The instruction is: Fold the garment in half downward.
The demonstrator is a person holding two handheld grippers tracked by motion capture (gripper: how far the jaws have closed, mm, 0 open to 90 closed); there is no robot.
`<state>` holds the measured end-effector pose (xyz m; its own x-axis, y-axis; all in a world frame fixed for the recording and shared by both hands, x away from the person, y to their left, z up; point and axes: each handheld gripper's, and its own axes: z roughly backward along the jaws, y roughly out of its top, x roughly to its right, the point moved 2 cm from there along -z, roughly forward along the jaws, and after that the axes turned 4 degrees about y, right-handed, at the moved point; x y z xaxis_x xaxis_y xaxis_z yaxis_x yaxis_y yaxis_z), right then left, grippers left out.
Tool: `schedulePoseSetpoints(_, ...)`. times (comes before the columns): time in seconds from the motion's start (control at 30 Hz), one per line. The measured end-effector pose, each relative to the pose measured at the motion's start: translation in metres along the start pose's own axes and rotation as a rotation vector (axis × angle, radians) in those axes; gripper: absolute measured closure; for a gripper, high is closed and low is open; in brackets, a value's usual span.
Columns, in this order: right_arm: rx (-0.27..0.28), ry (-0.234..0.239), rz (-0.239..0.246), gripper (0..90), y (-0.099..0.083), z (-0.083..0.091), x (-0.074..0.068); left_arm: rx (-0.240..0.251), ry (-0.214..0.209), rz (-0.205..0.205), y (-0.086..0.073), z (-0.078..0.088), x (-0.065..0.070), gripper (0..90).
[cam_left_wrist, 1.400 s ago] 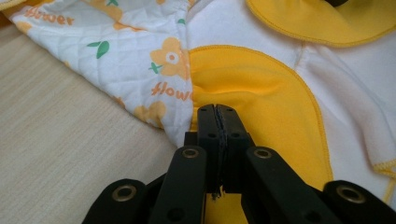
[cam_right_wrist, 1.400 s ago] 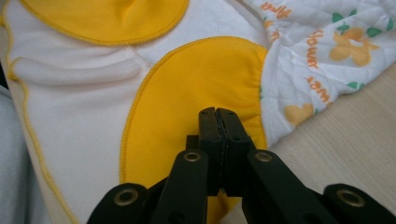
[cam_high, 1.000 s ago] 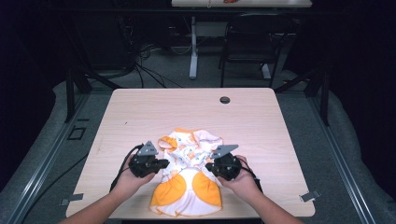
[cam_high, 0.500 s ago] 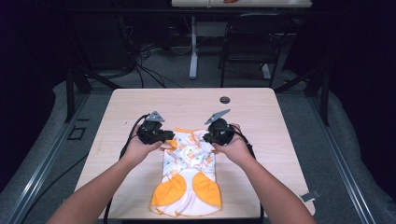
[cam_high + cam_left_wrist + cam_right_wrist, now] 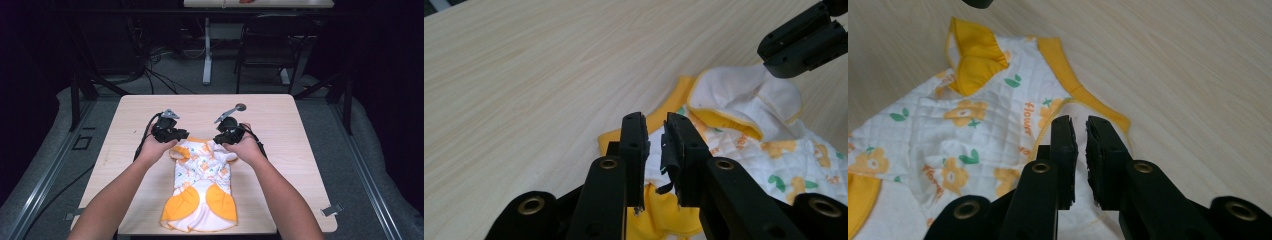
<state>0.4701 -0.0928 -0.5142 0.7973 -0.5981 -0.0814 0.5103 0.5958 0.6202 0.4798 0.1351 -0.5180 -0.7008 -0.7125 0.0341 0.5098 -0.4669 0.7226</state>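
- Lying lengthwise on the pale wood-grain tabletop point(image 5: 125, 120), the white quilted baby garment with orange flowers and yellow trim point(image 5: 200, 185) reaches from the near edge up to the middle.
- Beyond it, near the far edge, sits a small dark round disc point(image 5: 241, 106), well apart from the garment.
- Nothing stands between the two tongs and the cloth; bare tabletop lies to the left, to the right and beyond.
- No containers are on the tabletop.
- On the dark floor past the tabletop stand a black chair point(image 5: 262, 55) and a white table leg point(image 5: 207, 55), with loose black cables point(image 5: 150, 75) beside them.
- The left tongs point(image 5: 180, 134) sit at the garment's far left corner; in the left gripper view point(image 5: 655, 150) the jaws have just been opening and now stand a narrow gap apart, above the yellow-edged cloth point(image 5: 744, 125), gripping nothing.
- The right tongs point(image 5: 220, 137) sit at the far right corner; in the right gripper view point(image 5: 1081, 155) the jaws have likewise just been opening, a small gap between them, over the white fabric point(image 5: 973, 120) just inside the yellow band, with no cloth pinched.
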Motion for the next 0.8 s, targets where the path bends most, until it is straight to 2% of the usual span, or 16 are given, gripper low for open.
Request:
schedulePoseSetpoints(0.17, -0.004, -0.018, -0.027, 80.0, 0.007, -0.005, 0.014, -0.019, 0.011, 0.019, -0.003, -0.014, -0.009, 75.7)
schedulePoseSetpoints(0.33, -0.002, -0.033, -0.052, 77.2, 0.007, -0.011, 0.020, -0.026, 0.022, 0.030, -0.005, -0.019, -0.015, 71.0)
schedulePoseSetpoints(0.37, -0.021, -0.039, -0.046, 76.2, 0.006, -0.011, 0.022, -0.021, 0.027, 0.039, -0.006, -0.020, -0.017, 71.0)
schedulePoseSetpoints(0.43, -0.023, -0.053, -0.074, 73.7, 0.003, -0.017, 0.027, -0.023, 0.036, 0.049, -0.007, -0.023, -0.021, 66.4)
schedulePoseSetpoints(0.57, -0.044, -0.068, -0.089, 72.7, 0.000, -0.023, 0.030, -0.025, 0.049, 0.046, -0.009, -0.026, -0.023, 63.2)
schedulePoseSetpoints(0.73, -0.062, -0.073, -0.096, 70.5, -0.005, -0.032, 0.032, -0.039, 0.044, 0.050, -0.014, -0.034, -0.024, 60.5)
schedulePoseSetpoints(0.8, -0.068, -0.068, -0.116, 69.1, -0.009, -0.037, 0.034, -0.051, 0.044, 0.051, -0.018, -0.039, -0.024, 60.3)
